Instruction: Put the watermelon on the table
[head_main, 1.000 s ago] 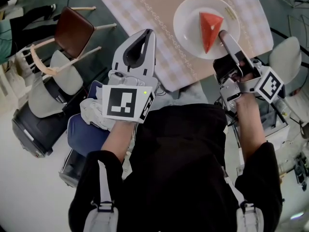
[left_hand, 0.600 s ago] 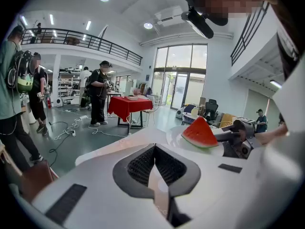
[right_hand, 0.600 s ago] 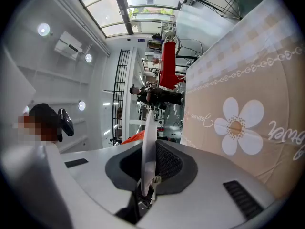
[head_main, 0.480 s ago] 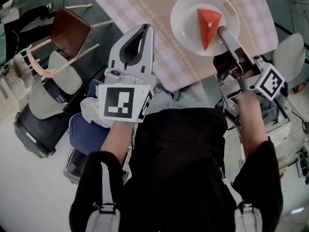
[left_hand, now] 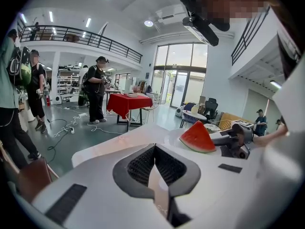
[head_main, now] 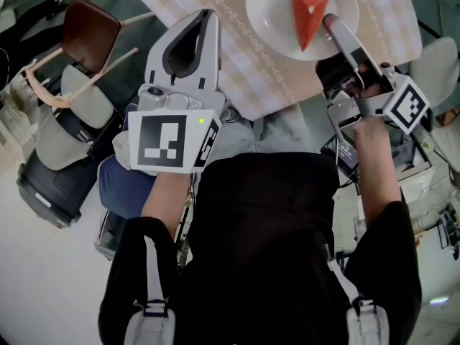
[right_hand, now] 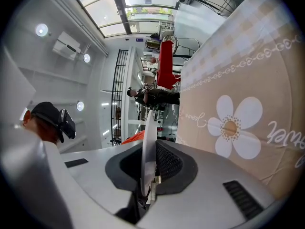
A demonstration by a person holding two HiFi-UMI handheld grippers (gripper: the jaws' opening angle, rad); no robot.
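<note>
Head view: watermelon [head_main: 307, 13] lies on plate [head_main: 269, 16] over table [head_main: 241, 60] at my 12 o'clock. My right gripper [head_main: 330, 24] is clamped on the plate's rim at its 4 o'clock. I judge this the set-down step: next, seat the plate flat, then release. Only the right gripper view shows the rim pinched edge-on. Only the left gripper view shows my left gripper [left_hand: 153, 151] closed and empty.

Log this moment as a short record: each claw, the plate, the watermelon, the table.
left claw: shut, nothing between its jaws
right claw: shut on the near rim of the plate
plate: white, over the table; whether it rests there cannot be told
watermelon: one red wedge lying on the plate
table: covered by a checked cloth with a beige middle
</note>
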